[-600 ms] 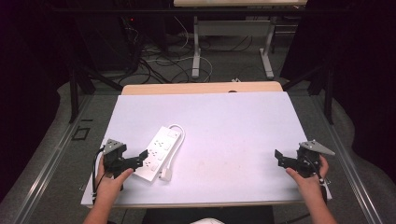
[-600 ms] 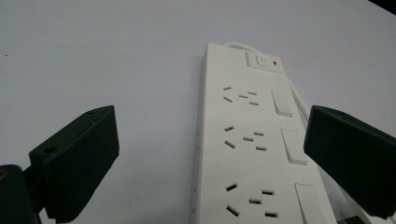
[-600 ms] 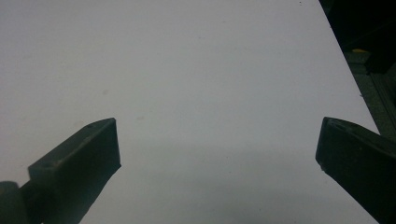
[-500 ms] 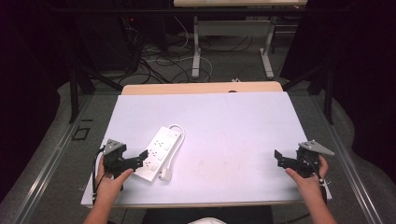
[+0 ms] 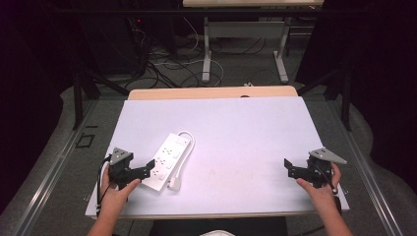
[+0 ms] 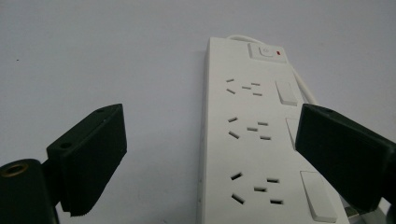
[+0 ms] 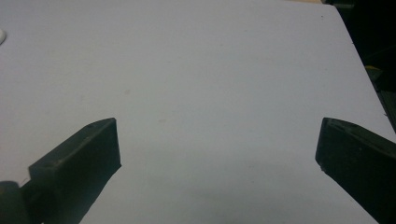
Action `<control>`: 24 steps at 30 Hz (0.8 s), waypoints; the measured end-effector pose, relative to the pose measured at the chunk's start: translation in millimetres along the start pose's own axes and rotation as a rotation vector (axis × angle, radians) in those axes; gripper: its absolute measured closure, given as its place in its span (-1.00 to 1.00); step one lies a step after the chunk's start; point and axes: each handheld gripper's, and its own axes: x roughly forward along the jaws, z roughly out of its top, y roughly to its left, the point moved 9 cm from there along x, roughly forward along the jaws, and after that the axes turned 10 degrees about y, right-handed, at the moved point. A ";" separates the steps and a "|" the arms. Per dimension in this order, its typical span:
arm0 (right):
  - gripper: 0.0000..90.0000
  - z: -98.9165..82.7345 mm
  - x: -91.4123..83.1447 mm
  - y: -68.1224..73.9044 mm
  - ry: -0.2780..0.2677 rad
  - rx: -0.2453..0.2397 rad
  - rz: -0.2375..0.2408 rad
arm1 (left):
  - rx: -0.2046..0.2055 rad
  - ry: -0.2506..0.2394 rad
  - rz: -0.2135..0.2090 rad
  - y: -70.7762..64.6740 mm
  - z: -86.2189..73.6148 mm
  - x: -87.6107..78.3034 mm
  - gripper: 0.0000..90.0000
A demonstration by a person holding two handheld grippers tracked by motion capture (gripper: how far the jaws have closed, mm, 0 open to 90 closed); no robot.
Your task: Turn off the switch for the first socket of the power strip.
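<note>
A white power strip (image 5: 168, 160) with three socket rows and rocker switches lies on the white table (image 5: 246, 132), left of centre, its white cord curling off its far end. My left gripper (image 5: 146, 170) is at its near end, open. In the left gripper view the power strip (image 6: 254, 135) runs between the wide-apart jaws, and neither pad touches it. My right gripper (image 5: 288, 166) is open near the table's front right edge, its jaws spread over bare tabletop (image 7: 210, 93).
A white plug (image 5: 174, 184) lies just right of the strip's near end. A wooden table edge (image 5: 211, 92) shows behind the white top. Beyond it stand desk legs (image 5: 206, 49) and loose cables on the floor.
</note>
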 end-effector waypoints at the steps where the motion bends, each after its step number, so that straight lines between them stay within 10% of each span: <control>1: -1.00 0.0 0.0 0.0 0.000 0.000 0.000 | 0.001 -0.002 0.003 0.1 0.2 -0.1 -0.78; 24: -1.00 0.1 3.5 4.2 -0.006 -0.029 0.003 | 0.061 -0.017 0.053 -2.7 8.0 -11.7 -0.33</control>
